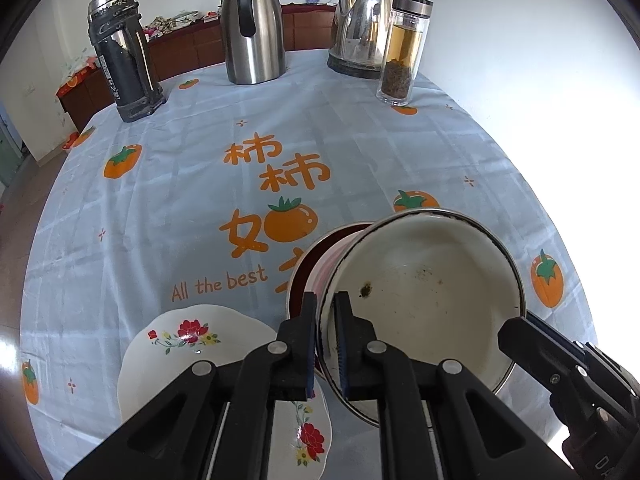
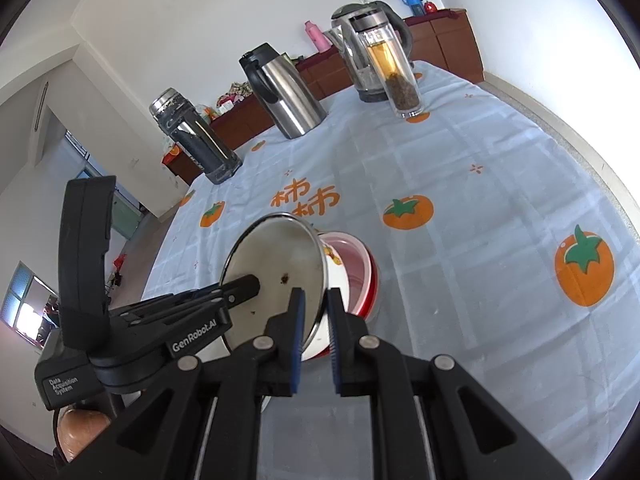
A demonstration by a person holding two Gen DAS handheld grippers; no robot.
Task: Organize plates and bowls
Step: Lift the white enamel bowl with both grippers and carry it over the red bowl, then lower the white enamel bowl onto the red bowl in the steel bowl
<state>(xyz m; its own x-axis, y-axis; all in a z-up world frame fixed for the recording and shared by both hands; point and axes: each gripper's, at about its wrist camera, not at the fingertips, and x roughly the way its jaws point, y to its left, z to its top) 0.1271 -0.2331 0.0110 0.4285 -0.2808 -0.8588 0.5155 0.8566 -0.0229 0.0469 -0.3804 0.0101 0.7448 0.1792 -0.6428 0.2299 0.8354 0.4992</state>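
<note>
A white enamel bowl (image 1: 432,288) with a steel rim and a dark chip inside is tilted toward me, its underside over a red bowl (image 1: 316,260) on the tablecloth. My left gripper (image 1: 326,300) is shut on the white bowl's rim at its left side. My right gripper (image 2: 316,298) is shut on the same rim at the opposite side, and it also shows in the left wrist view as the right gripper (image 1: 518,326). In the right wrist view the white bowl (image 2: 272,256) leans into the red bowl (image 2: 362,276), with the left gripper (image 2: 250,284) on its far rim. A flowered white plate (image 1: 192,344) lies left of the bowls.
Along the table's far side stand a black thermos (image 1: 120,52), a steel carafe (image 1: 252,28), an electric kettle (image 1: 360,28) and a glass tea bottle (image 1: 404,48). A brown sideboard (image 1: 192,48) runs behind. The table edge (image 2: 592,168) curves round on the right.
</note>
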